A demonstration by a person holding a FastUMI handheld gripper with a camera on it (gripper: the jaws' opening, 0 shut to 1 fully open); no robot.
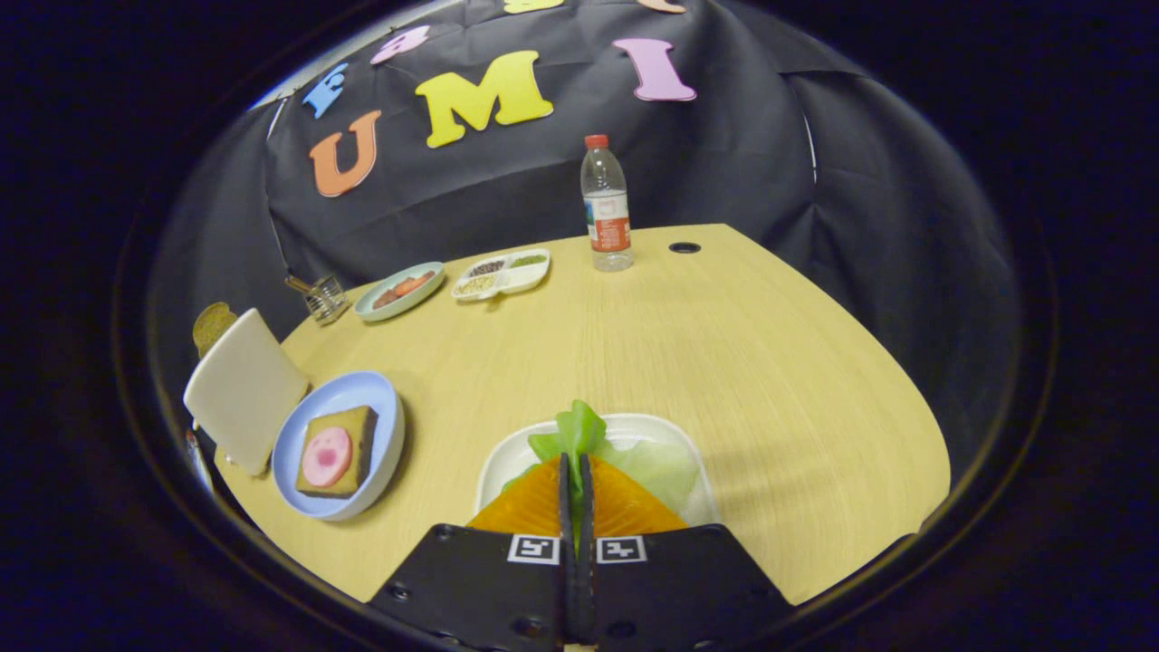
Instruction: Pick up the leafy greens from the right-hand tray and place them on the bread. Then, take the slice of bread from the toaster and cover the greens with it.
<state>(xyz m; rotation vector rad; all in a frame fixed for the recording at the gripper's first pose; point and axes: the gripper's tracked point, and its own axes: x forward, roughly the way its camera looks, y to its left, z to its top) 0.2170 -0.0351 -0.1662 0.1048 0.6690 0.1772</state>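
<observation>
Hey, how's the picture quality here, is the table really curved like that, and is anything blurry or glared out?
In the gripper view, fisheye distortion bows the table edges; it is likely straight-sided. The gripper, fingers closed on the leafy greens above the white tray, looks soft up close. The water bottle and blue plate are fairly sharp. Lighting is even, with soft shadows and no strong glare.

Water bottle (607, 206), divided dish (502, 273), wire rack (324, 298) on table (724, 362)

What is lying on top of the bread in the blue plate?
On the bread in the blue plate lies one round pink slice. No greens are on it yet. The gripper is closed on the leafy greens.
</observation>
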